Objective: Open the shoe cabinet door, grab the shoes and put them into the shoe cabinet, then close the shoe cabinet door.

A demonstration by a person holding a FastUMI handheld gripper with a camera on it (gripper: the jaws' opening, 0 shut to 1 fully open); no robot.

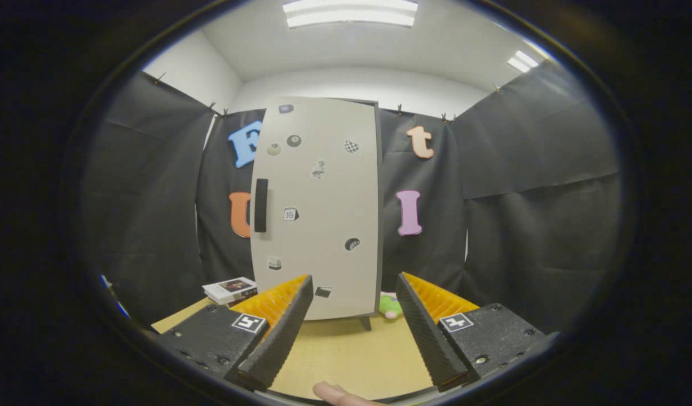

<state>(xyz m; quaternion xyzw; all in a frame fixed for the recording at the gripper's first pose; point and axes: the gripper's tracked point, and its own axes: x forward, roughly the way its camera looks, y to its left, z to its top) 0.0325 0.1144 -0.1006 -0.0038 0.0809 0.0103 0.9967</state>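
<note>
A fingertip peeks in near the tool, fingers wide apart, holding nothing. Cabinet stands shut, far across the worktop; any pull wants its left-side handle.

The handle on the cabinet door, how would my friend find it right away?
Look for the tall pale shoe cabinet standing on the wooden table, beyond the open gripper. Its door is dotted with small stickers. The handle is the long dark upright bar near the door's left edge, much bigger and plainer than any sticker.
</note>
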